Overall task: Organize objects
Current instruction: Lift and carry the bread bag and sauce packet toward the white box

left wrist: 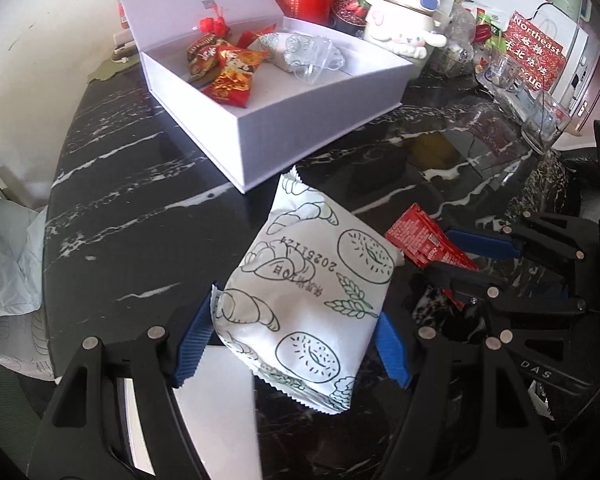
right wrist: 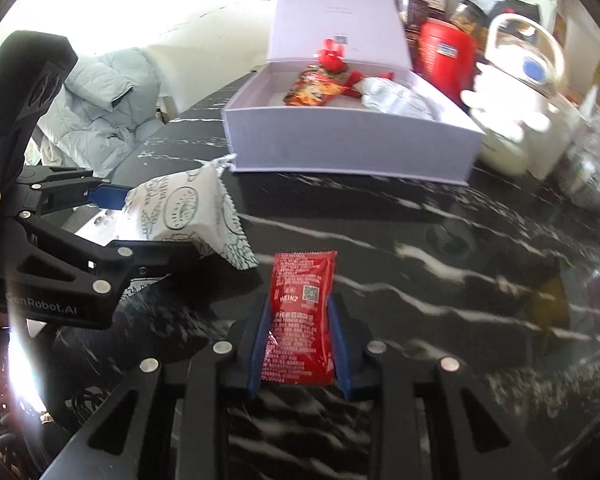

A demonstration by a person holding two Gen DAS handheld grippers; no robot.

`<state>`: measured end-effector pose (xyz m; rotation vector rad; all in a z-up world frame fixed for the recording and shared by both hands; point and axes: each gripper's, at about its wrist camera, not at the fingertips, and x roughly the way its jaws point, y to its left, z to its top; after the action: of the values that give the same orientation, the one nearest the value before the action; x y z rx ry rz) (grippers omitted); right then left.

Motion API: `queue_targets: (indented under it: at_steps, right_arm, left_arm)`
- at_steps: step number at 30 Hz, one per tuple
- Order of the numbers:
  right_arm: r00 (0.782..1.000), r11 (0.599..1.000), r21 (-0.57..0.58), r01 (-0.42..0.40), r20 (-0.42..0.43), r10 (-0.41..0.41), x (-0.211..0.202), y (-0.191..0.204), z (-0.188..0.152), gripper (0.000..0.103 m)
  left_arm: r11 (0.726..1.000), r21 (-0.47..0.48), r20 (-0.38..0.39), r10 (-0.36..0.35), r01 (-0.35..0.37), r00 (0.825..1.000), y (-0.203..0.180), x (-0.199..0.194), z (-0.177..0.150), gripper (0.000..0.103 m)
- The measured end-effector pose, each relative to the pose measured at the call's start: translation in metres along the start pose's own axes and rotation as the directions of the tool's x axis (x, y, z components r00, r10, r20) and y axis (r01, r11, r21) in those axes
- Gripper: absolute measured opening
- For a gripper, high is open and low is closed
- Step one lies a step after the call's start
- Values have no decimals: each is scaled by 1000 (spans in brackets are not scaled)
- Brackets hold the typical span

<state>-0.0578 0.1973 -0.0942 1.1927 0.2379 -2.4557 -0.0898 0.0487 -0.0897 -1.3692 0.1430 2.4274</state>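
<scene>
While both grippers are loaded, the step in hand is judged to be the carry toward the open white cardboard gift box [left wrist: 308, 120], which stands on the black white-veined marble countertop [left wrist: 148, 208] with its hinged lid raised. Several red foil snack packets [left wrist: 228, 68] and a white wrapped item [left wrist: 296, 54] are already held in the box, so the task is judged to be partly done.

A white plastic bread packet printed with croissant and bagel outlines [left wrist: 312, 292] is clamped between the blue ribbed pads of the left gripper [left wrist: 292, 344]; the packet is raised off the countertop, near the front corner of the box. A small red Heinz ketchup sachet [right wrist: 302, 320] is pinched upright in the right gripper [right wrist: 300, 344], whose jaws are closed tightly on its sides. The sachet is positioned further from the box than the bread packet.

For the next move, each item must be carried over the front wall of the box and released above a bare part of its floor. The larger packet is probably best placed first, since more room is needed for it.
</scene>
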Motion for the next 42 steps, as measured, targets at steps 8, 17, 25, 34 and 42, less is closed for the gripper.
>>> queue_targets:
  at_steps: [8,17,25,34,42]
  right_arm:
    - [999,999,31,34,1,-34,-27,-24,-32,38]
    - [999,999,23,39,29,-39,-31,-25,-43,57]
    - [999,999,23,35,41,-36,-32,-25,-45,57]
    - [998,999,30,40,46,-41,-33,-25,-46,54]
    - [997,998,45,51,53,-53,-34,-30,-47,44]
  left_arm:
    - [1000,25,24,-16,15,1000,-39,0,-8,72]
    - [997,55,41,48,-51,998,-50,9,-12,85]
    - [997,66,61,37,-41,997,-51,9,-11,86]
    - [997,72,94,29,-36,995,-53,9,-15,95]
    - [997,63,79,37,-42,996,-54,12,-14,103]
